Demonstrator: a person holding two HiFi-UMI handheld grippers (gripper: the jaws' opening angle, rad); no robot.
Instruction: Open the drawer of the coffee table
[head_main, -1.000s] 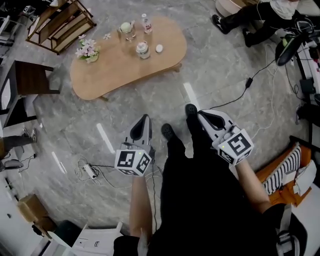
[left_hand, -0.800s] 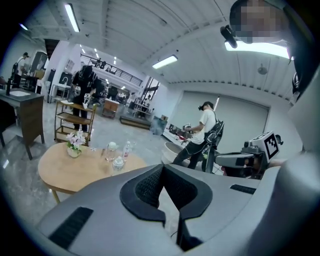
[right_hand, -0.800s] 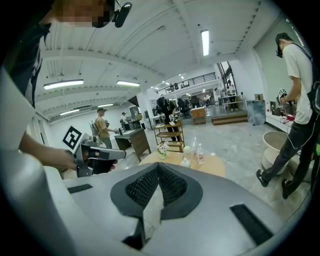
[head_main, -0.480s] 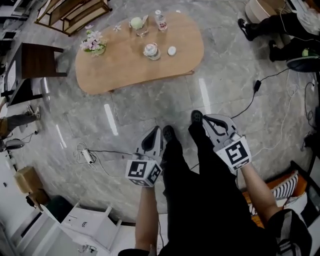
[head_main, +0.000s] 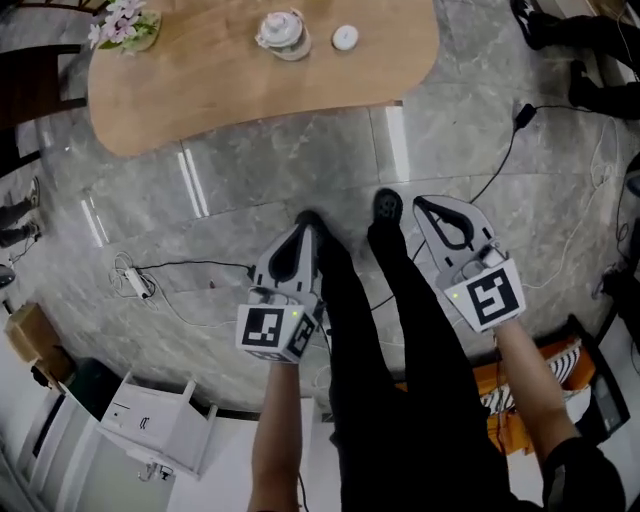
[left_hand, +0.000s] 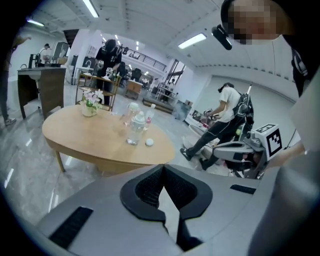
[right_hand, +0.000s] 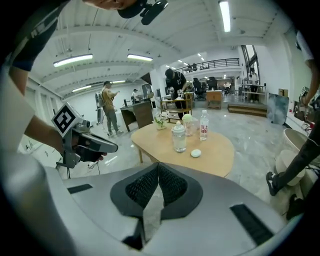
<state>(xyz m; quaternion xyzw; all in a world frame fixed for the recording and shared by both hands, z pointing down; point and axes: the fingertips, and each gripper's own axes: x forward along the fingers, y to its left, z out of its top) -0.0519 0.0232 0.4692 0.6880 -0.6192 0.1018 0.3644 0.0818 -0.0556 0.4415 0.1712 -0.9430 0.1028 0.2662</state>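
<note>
The light wooden coffee table (head_main: 250, 80) fills the top of the head view, beyond the person's black shoes. On it stand a lidded glass jar (head_main: 283, 30), a small white disc (head_main: 345, 38) and a flower pot (head_main: 125, 22). No drawer front can be made out in any view. My left gripper (head_main: 303, 230) hangs shut and empty above the grey floor, short of the table. My right gripper (head_main: 422, 204) is beside it, also shut and empty. Each gripper view looks over closed jaws toward the table (left_hand: 95, 142) (right_hand: 215, 150), a little way off.
Cables and a power strip (head_main: 130, 283) lie on the floor at left. A white shelf unit (head_main: 150, 420) stands at the near left, an orange striped seat (head_main: 520, 385) at the near right, a dark chair (head_main: 30, 85) left of the table. Other people stand farther back.
The table has slid toward the top of the head view and grown larger. Both grippers look lower and closer to the floor. Their jaws stayed shut.
</note>
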